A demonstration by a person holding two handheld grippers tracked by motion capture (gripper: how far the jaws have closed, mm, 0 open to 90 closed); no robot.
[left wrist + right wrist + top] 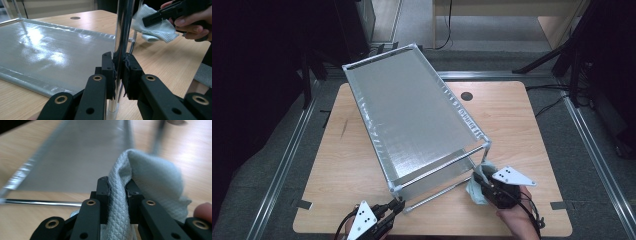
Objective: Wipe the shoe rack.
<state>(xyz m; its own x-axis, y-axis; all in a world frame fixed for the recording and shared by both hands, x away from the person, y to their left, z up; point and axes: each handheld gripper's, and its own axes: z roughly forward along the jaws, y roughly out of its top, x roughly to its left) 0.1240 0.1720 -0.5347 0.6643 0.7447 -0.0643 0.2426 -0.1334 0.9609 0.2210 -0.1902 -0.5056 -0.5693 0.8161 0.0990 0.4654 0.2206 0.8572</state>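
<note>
Closest to the high camera, the left gripper [398, 206] sits at the near edge of the wooden table [522, 130], its jaws clamped on a chrome rod [123, 37] of the metal-framed rack [412, 115]. From the left gripper view the black pads squeeze that shiny rod from both sides, just above its white foot on the wood. Right of it, the right gripper [479, 184] pinches a pale waffle-weave cloth [150, 182], and the cloth bunches against the rack's near right corner post.

Silvery fabric is stretched inside the frame, which lies tilted across the tabletop from the far left corner toward the near right. Bare wood stays open along the left side and over the far right part, where a dark round hole [467, 96] marks the surface. Little table remains between the rack's near end and the front edge. Around the table run grey floor, metal rails and dark stands.

Seen along the right gripper's jaws, the cloth's quilted texture shows, folded thick between the pads. Across the left gripper view the person's fingers [192, 23] wrap the other tool's handle.
</note>
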